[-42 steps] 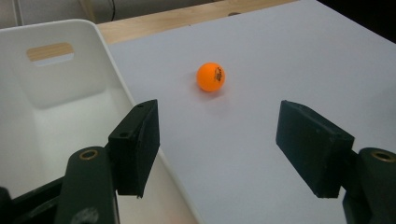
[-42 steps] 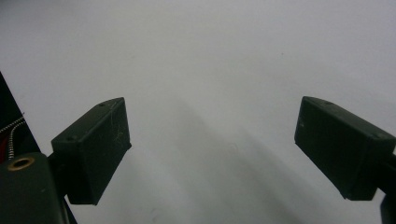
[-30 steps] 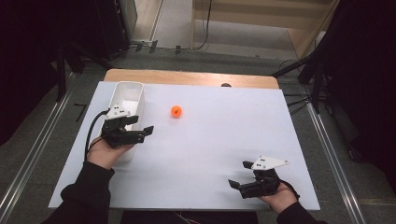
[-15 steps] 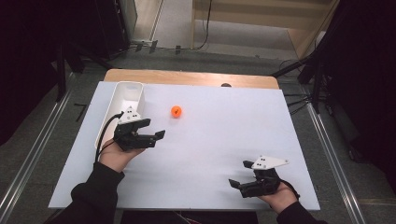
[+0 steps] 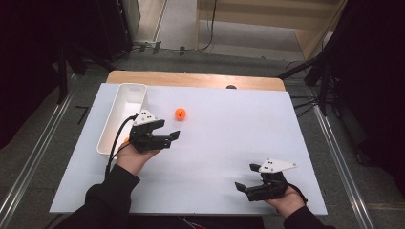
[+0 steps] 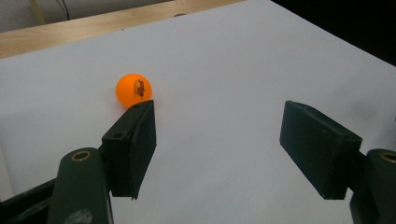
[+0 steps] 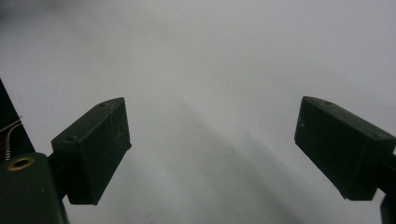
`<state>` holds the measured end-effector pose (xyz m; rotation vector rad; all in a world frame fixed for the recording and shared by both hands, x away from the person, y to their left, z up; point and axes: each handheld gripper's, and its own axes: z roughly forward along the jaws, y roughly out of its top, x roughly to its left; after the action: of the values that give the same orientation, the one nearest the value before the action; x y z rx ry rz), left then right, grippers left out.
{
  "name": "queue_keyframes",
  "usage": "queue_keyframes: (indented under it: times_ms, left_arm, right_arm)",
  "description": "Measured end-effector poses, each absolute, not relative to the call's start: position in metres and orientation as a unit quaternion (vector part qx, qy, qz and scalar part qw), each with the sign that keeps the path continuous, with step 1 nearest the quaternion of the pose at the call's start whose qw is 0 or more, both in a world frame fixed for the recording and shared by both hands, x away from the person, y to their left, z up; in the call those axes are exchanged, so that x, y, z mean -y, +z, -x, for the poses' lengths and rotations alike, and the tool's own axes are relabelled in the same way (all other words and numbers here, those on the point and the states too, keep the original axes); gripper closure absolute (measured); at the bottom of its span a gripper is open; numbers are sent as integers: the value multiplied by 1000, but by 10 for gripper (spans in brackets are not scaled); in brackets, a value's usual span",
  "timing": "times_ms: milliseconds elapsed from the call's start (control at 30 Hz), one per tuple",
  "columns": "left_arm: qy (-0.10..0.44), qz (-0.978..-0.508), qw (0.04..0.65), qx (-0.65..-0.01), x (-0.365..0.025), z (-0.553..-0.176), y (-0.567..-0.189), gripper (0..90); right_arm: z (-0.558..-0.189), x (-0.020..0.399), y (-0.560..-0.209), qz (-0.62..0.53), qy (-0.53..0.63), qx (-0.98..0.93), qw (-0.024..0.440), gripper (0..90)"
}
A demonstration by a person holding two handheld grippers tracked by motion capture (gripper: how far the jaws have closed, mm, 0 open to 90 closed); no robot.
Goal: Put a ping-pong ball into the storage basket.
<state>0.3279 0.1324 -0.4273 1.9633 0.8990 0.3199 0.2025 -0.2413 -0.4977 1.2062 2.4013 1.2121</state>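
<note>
Left claw (image 5: 173,137) released, empty, aimed toward orange ball (image 5: 180,113) for a pickup; ball loose near bench (image 5: 229,157) far edge, just right of white bin (image 5: 125,102) at far-left corner. Right claw (image 5: 241,187) released, empty, parked near front-right corner, likely waiting.

The high view looks forward and down from above the person's side, taking in the whole white tabletop (image 5: 215,143). The left gripper view rides low, facing across the tabletop toward its wooden far edge; it shares the orange ball (image 6: 133,90) with the high view. The right gripper view sits close over bare tabletop
</note>
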Motion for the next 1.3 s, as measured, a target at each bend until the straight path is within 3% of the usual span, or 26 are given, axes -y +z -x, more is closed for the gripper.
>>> queue_keyframes:
  times_ms: [1300]
  left_arm:
    - [126, -796, 464, -368, -104, -371, -446, 278]
  right_arm:
    - [-203, 243, -497, -412, 416, -805, 96, 91]
